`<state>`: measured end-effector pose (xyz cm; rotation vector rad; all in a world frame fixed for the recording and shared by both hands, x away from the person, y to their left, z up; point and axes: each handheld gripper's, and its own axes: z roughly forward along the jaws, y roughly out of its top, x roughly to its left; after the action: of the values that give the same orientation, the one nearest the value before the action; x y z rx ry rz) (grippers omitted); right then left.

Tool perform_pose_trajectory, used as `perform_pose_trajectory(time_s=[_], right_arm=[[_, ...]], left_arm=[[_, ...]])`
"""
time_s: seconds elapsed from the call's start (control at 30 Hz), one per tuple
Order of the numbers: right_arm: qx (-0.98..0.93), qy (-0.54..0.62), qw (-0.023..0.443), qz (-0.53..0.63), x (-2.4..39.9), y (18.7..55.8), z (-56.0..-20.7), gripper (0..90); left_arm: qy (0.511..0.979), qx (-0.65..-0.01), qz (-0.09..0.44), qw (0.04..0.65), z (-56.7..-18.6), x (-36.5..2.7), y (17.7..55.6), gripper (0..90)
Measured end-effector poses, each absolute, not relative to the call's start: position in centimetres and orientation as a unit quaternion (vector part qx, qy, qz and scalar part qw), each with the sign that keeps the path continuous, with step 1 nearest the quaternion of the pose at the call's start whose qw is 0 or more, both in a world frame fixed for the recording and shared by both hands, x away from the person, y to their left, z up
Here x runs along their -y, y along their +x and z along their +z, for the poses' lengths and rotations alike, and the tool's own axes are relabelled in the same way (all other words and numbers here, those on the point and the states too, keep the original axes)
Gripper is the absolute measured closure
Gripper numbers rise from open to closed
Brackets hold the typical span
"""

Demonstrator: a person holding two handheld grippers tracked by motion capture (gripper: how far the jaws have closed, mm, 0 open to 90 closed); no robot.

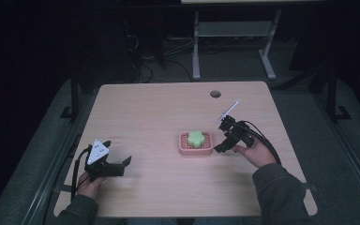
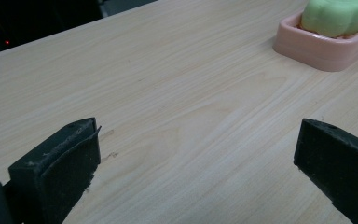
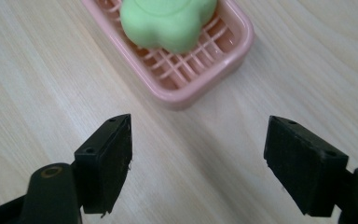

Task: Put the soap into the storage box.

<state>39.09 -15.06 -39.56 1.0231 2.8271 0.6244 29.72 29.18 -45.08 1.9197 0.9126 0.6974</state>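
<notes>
Green flower-shaped soap [image 1: 196, 138], resting in a pink slatted soap dish [image 1: 183, 149] set slightly right of the table's centre, is taken as the object of the work. Nearest the person, in the high view, the left gripper [image 1: 122, 165] is held low over the near-left part of the wooden table [image 1: 150, 108], well apart from the dish; in the left gripper view its jaws are seen spread wide with nothing between them, and the soap [image 2: 338, 16] and dish [image 2: 317, 49] appear far off at the upper right. Further in, the right gripper [image 1: 219, 147] is held just beside the right end of the dish, pointed towards it. In the right gripper view its jaws are likewise wide apart and empty, with bare table between them, while the dish [image 3: 235, 46] lies just beyond the tips and the soap [image 3: 168, 21] sits on the grid at the dish's farther part. Beyond the dish, a round cable hole [image 1: 215, 93] is seen near the table's far edge. The step in hand is judged to be the approach of the right gripper to the soap or its dish; no contact is made yet. For the next move, the open jaws would need to be advanced and centred over the soap, then closed gently on its lobed, probably slippery sides, without the light dish being pushed away.
</notes>
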Motion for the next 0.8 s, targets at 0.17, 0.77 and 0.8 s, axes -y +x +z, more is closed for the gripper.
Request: perform_pose_trajectory(time_s=[0.17,0.77,0.8], right_arm=[[-0.918,0.34,0.03,0.202,15.9,38.7,-39.9,23.2],[-0.912,0.35,0.032,0.211,18.1,36.8,-40.6,22.4],[-0.911,0.352,0.031,0.211,18.2,36.7,-40.6,22.4]], left_arm=[[0.771,-0.368,0.28,0.438,-45.1,-29.1,29.7,0.0],[0.775,-0.366,0.278,0.434,-45.1,-29.1,29.7,0.0],[0.774,-0.366,0.278,0.435,-45.2,-29.1,29.7,0.0]])
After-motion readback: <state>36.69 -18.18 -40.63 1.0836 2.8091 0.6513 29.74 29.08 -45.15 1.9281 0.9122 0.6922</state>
